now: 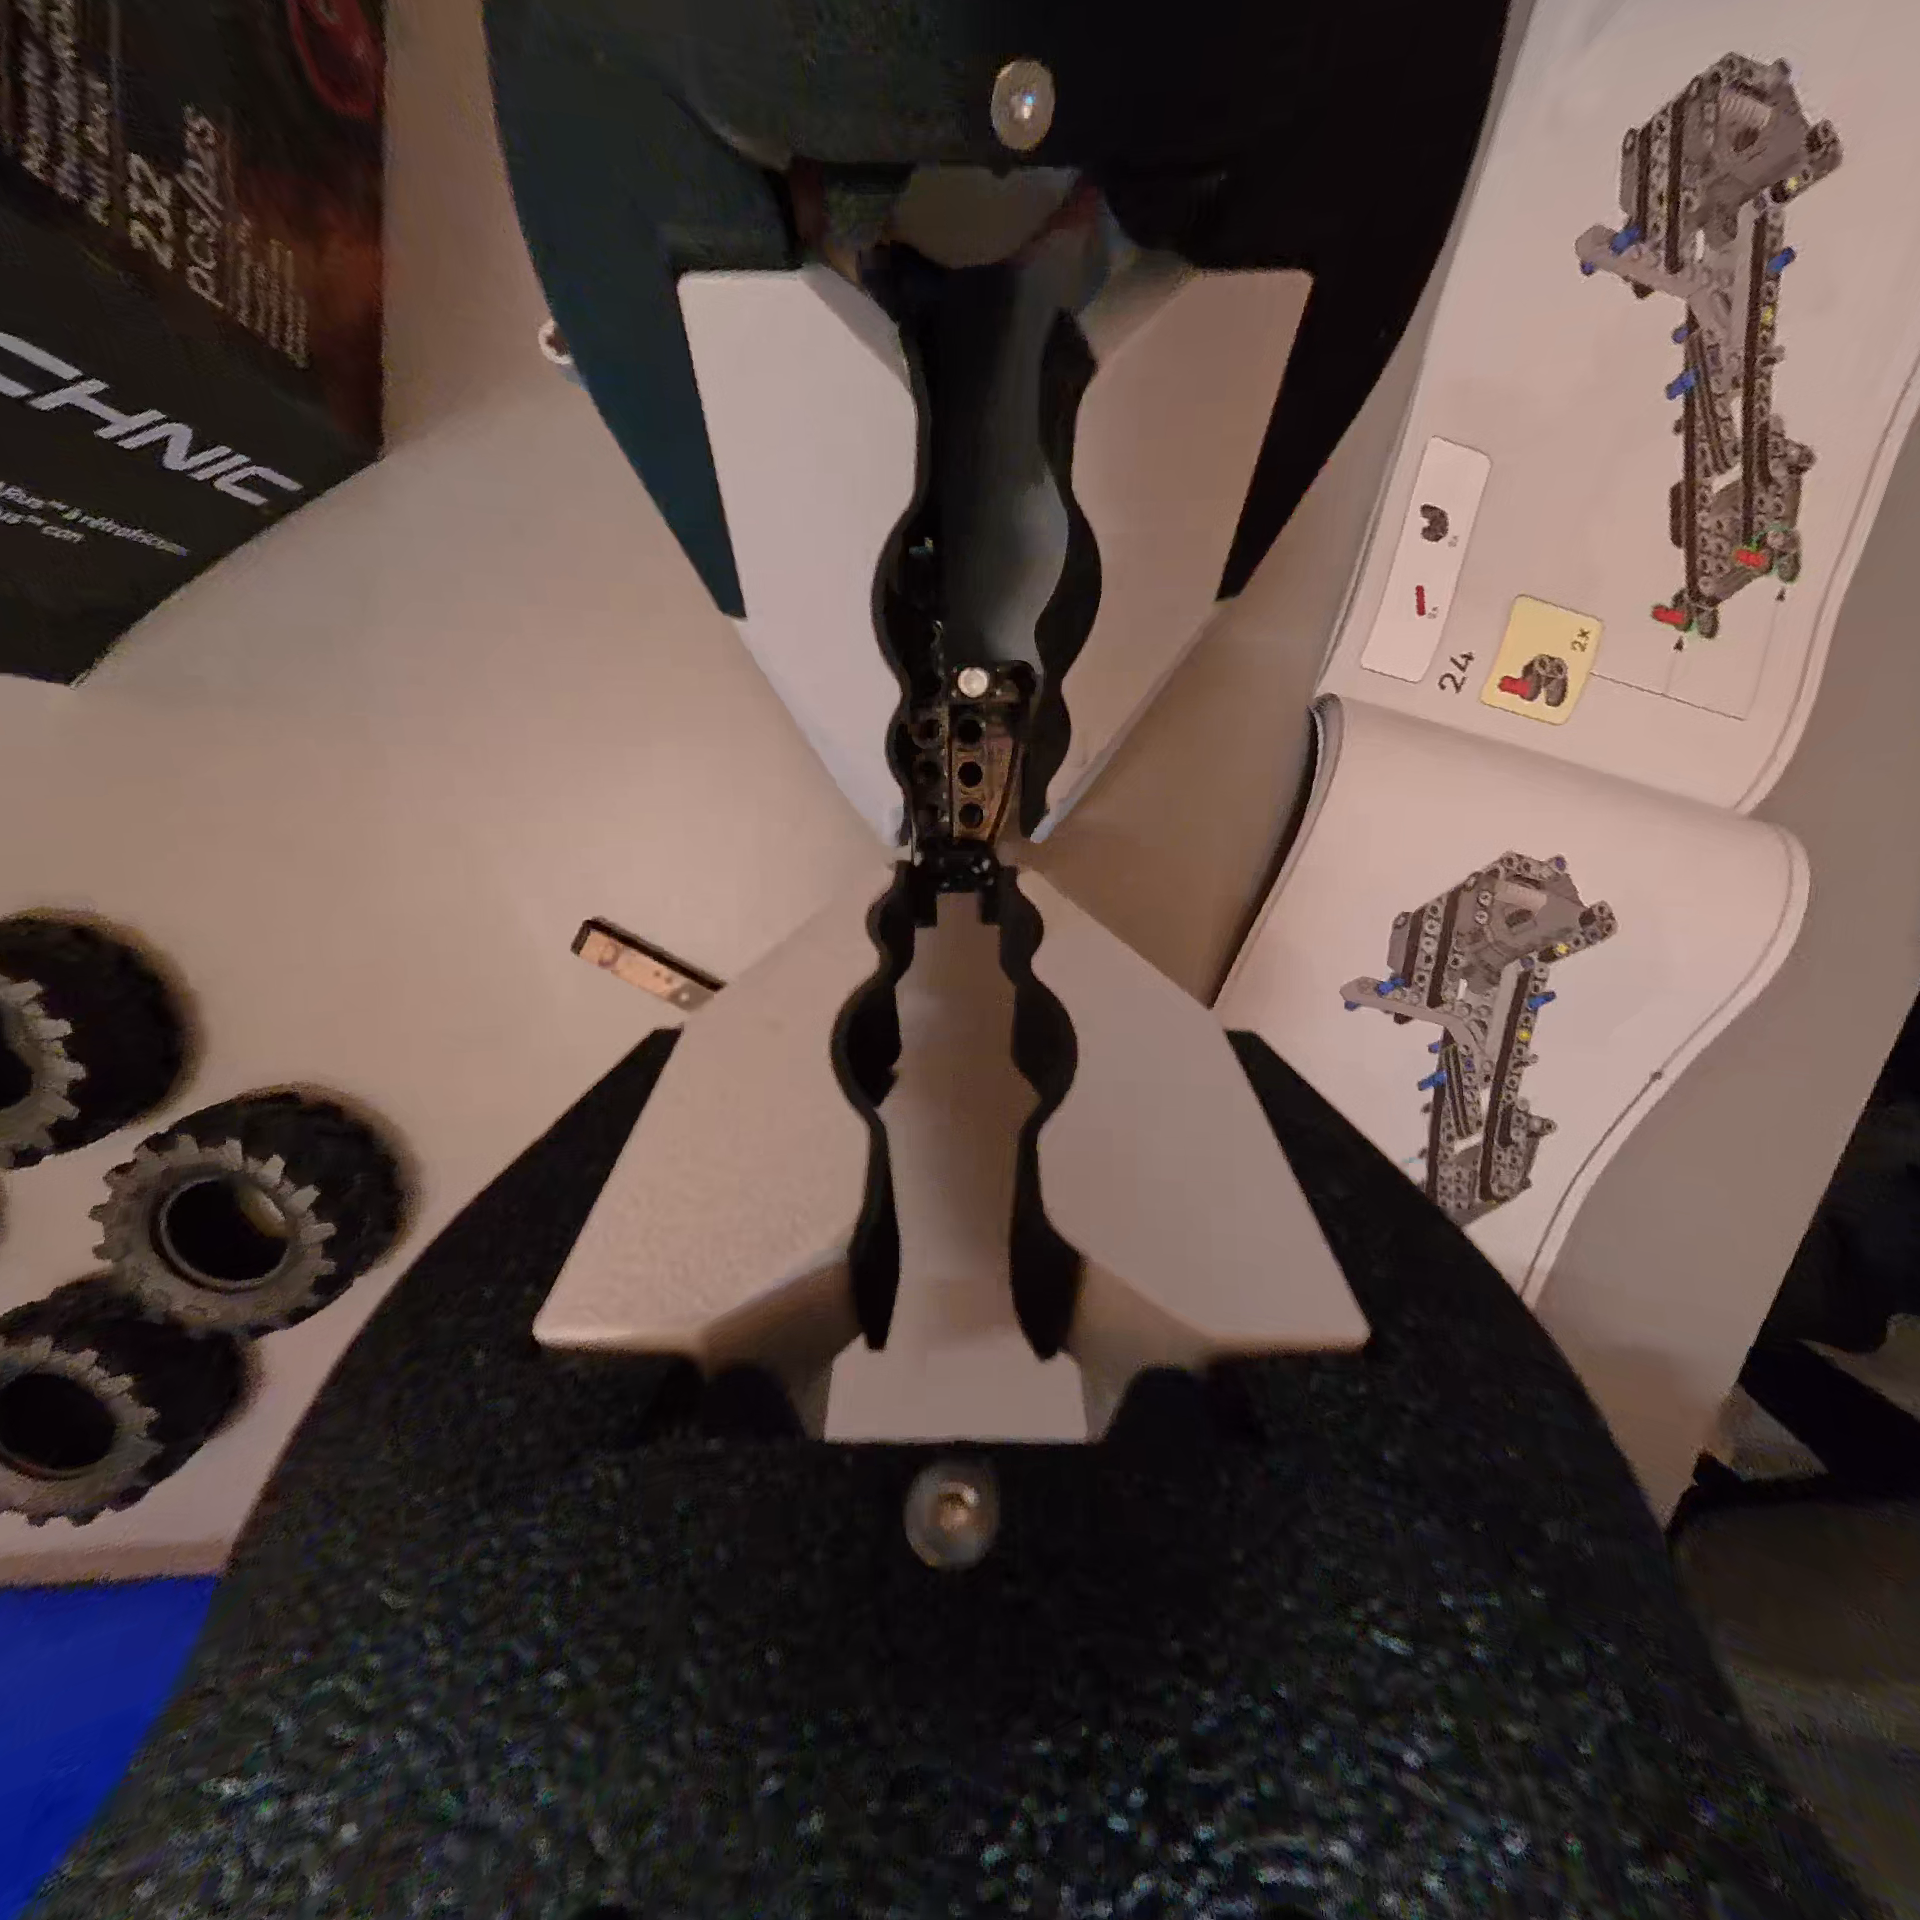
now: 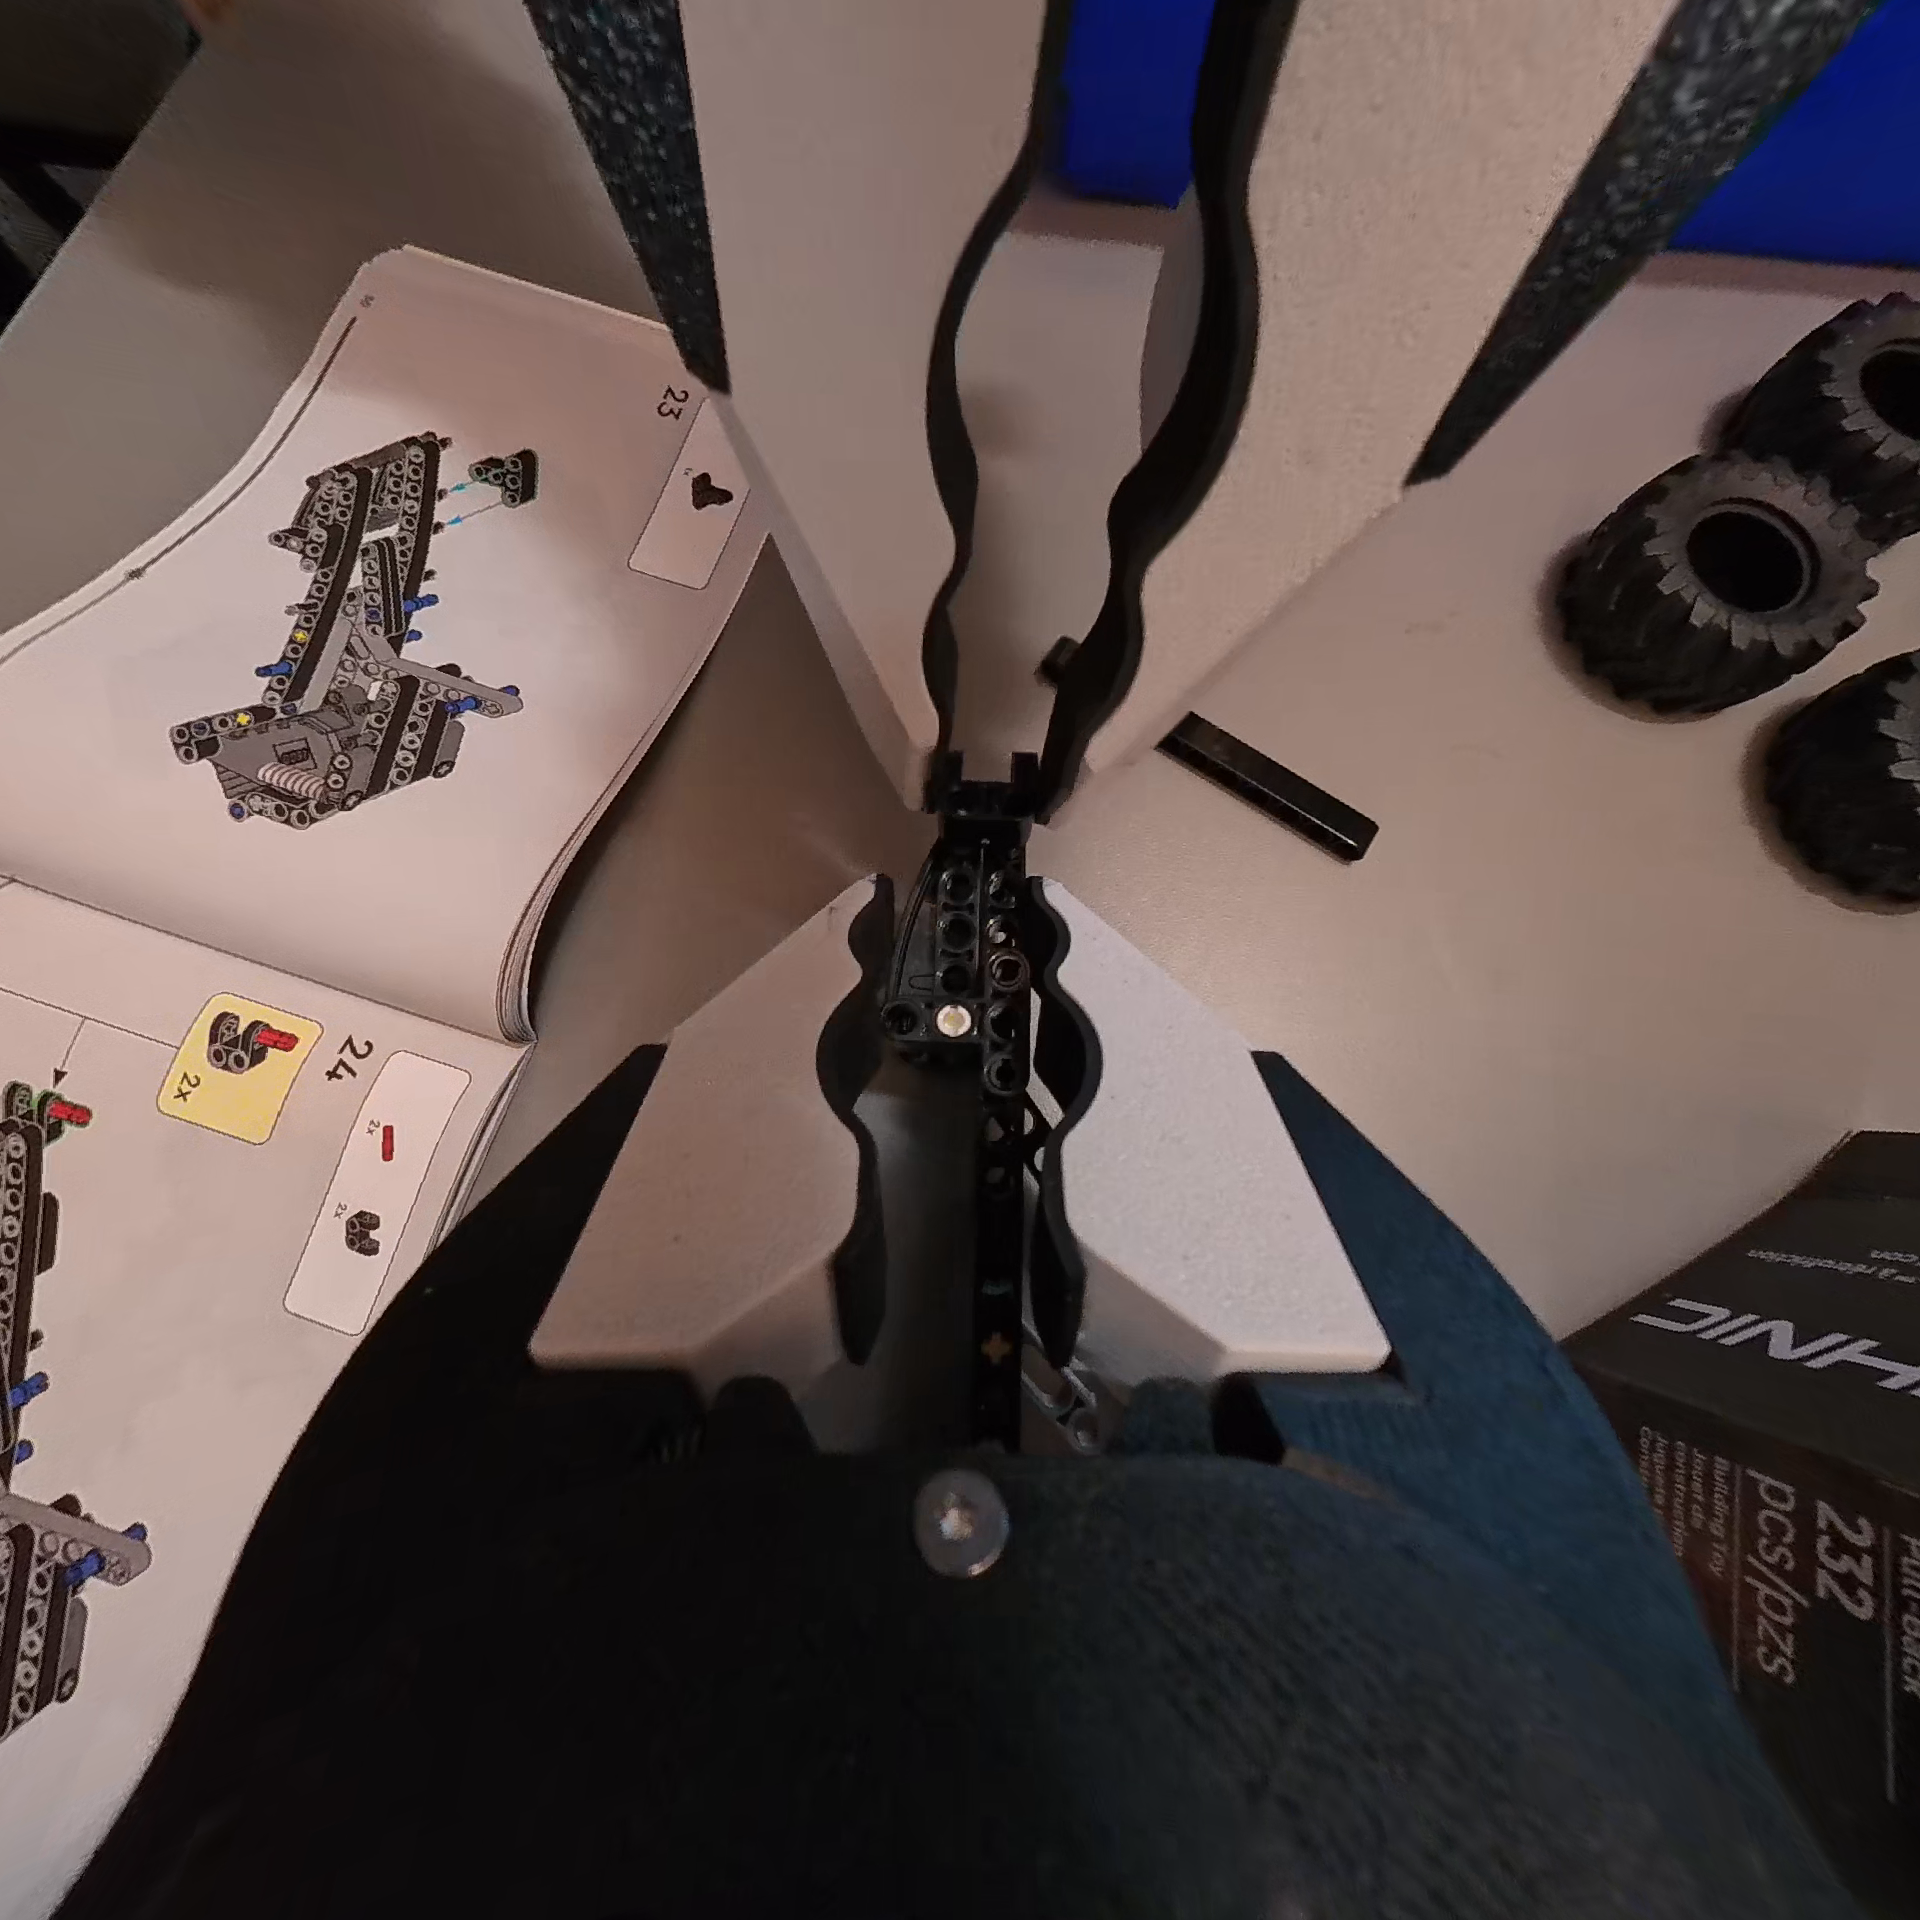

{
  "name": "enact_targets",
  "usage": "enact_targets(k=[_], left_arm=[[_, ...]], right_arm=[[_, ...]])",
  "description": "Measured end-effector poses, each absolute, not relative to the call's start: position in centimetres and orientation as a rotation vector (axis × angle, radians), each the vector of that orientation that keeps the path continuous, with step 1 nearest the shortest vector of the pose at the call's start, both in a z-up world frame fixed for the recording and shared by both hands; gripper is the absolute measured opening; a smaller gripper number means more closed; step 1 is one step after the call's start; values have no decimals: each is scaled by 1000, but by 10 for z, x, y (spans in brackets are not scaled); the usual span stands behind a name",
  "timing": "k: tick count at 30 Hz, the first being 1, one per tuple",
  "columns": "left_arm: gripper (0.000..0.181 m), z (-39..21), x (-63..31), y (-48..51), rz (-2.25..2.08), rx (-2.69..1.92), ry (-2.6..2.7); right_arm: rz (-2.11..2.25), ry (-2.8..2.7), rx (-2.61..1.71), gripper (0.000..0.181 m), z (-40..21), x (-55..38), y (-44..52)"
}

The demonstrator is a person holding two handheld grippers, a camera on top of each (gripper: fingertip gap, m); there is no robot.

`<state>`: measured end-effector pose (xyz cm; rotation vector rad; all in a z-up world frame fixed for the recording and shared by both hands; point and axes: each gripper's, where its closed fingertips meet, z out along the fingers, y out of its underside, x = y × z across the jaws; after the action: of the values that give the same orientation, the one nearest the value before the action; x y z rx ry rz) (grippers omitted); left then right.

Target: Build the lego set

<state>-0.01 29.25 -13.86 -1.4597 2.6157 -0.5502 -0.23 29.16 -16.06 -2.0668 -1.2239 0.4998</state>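
Note:
My two grippers meet tip to tip above the white table. My right gripper is shut on a black Technic assembly of holed beams, which runs back between its fingers. It enters the left wrist view from the top, with the assembly in it. My left gripper is shut on a small black connector piece, which is pressed against the end of the assembly. In the right wrist view the left gripper comes down from the top, holding that piece.
An open instruction booklet lies on one side. Black tyres lie on the other side. A loose black beam lies under the grippers. The dark set box stands at the table's corner.

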Motion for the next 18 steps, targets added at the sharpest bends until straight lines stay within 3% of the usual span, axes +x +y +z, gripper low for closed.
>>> enact_targets(k=[18], left_arm=[[13,-139,5,293,-394,-1434,2628]], right_arm=[[460,-1154,-2078,31,-158,7,294]])
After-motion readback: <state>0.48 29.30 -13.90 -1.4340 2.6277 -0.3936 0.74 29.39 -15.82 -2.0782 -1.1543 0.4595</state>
